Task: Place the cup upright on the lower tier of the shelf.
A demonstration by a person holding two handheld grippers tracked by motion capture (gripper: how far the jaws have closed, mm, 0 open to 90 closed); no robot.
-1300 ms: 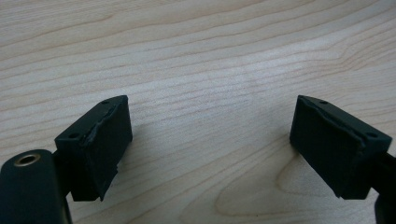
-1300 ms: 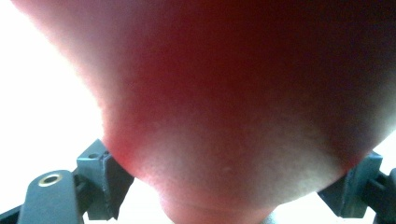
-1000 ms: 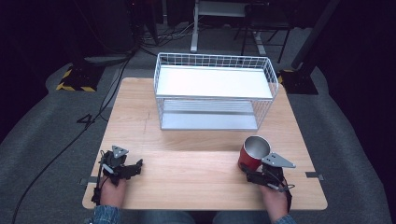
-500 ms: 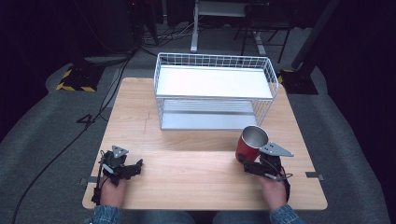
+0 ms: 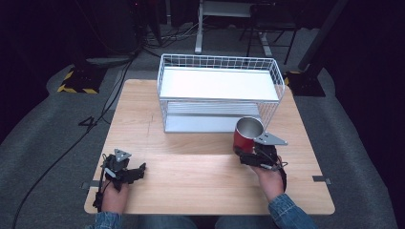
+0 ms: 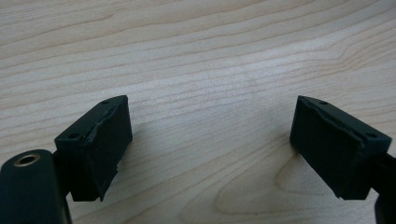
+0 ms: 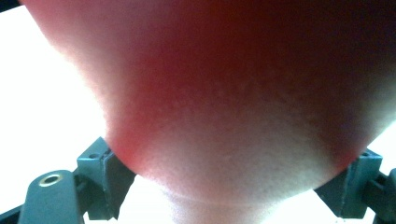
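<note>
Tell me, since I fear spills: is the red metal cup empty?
Looks empty: the red metal cup, tilted in the right tongs, shows bare silver inside.

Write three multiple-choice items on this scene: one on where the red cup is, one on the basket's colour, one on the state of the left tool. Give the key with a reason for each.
1. Where is the red cup?
A. inside the wire basket
B. held in the right tool, in front of the basket's right end
C. beside the left tool

2. What colour is the wire basket?
A. white
B. blue
C. black

3. In what state is the left tool?
A. shut on the cup
B. shut on nothing
C. open, holding nothing

Key: 1 B, the right tool grips the cup near the basket's front right corner. 2 A, its wires are white. 3 C, its jaws stand apart over bare wooden table.
</note>
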